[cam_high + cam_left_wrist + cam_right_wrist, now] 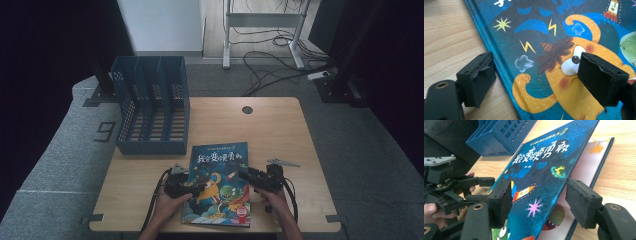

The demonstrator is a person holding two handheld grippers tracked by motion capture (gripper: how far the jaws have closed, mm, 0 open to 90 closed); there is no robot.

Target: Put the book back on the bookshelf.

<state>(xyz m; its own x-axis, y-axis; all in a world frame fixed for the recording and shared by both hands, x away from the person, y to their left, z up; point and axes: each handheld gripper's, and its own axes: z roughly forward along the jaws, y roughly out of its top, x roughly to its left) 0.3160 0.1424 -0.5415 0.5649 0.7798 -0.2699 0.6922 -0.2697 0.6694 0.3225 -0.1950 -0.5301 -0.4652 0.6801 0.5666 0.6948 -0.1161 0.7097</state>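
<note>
I read white Chinese characters across the top of the book (220, 182) cover, with smaller print above them that is too fine for me to make out. On the dark blue cover (541, 170) I see a rocket, a ringed planet, a pink star, lightning bolts, and an orange creature with brown hair. A small red label sits near the cover's 5 o'clock corner in the high view; I cannot read it.

The book lies on the wooden table (280, 125) toward its 6 o'clock edge, between my two grippers. In the right gripper view the front cover is tilted up off the inside page, where a pale sheet with a yellow star shows beneath.

My left gripper (534, 80) has its jaws spread wide: one sits on the bare wood just beside the book's spine edge, the other over the orange creature. My right gripper (539, 202) also has its jaws apart, straddling the raised cover's free edge with one jaw on each side; whether either pad touches the cover I cannot tell.

At the table's 10 o'clock corner stands a blue perforated file rack (150, 107) with several slots, well apart from the book. A round cable hole (247, 109) sits at 12 o'clock. Beyond the table, cables (280, 65) trail across the grey floor near a white desk frame (262, 30).
</note>
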